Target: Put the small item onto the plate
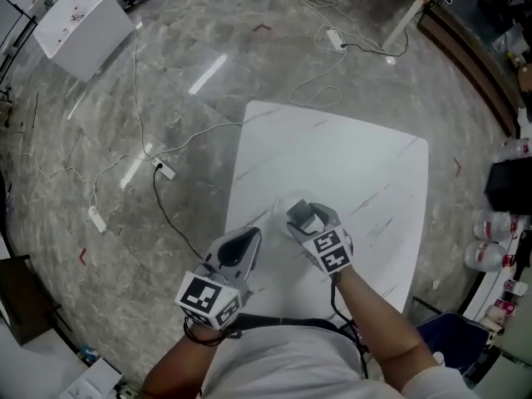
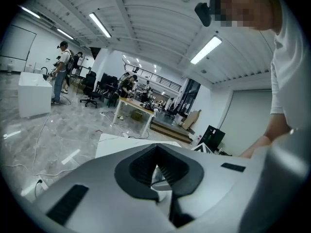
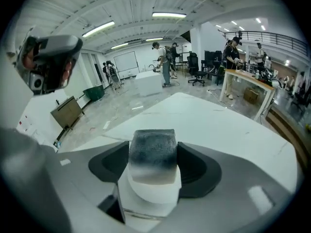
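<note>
The small item (image 3: 151,149), a grey block going pale at the bottom, sits pinched between the fingers (image 3: 200,166) of the right gripper (image 1: 309,219), closed snug on its sides, hovering low over what looks like the white plate (image 1: 281,214). Risk imo: white plate on a white worktop (image 1: 332,152), so the rim's hard to judge. Let go off-centre or too high and the block probably tumbles off. Left gripper (image 1: 248,243) is empty, fingers nearly together, parked beside
</note>
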The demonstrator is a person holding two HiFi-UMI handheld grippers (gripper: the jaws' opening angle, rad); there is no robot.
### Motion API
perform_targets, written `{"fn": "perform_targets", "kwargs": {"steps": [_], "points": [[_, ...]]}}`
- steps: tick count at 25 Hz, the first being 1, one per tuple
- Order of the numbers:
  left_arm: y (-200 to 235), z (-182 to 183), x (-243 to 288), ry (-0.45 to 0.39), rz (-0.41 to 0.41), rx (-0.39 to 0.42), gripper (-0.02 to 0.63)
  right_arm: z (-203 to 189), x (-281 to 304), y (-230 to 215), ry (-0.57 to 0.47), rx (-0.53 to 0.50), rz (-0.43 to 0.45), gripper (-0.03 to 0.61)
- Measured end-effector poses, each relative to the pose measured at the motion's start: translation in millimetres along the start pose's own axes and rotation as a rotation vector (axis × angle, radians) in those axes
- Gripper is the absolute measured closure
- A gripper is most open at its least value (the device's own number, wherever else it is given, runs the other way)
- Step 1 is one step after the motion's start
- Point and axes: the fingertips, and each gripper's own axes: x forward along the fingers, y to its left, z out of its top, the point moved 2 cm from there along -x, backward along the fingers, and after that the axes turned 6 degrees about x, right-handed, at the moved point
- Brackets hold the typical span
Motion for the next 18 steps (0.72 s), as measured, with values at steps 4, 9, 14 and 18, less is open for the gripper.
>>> {"fn": "perform_targets", "kwargs": {"steps": [4,9,14,18], "points": [[5,1,5,-0.005,-0.002,-0.011,0.609,-21,25,-8,0.067,0.003,-0.017,0.281],[15,-6,9,-0.002,0.000,-0.030,0.609,-31,44,-15,0.099,0.013,-0.036,0.281],[19,-13,13,0.008,-0.009,-0.047,0.609,-34,54,-19,0.123,0.001,-0.058,0.280],[21,-18,14,0.015,-0.005,-0.053,0.609,-38,61,-23,0.135,-0.014,-0.065,0.281]]}}
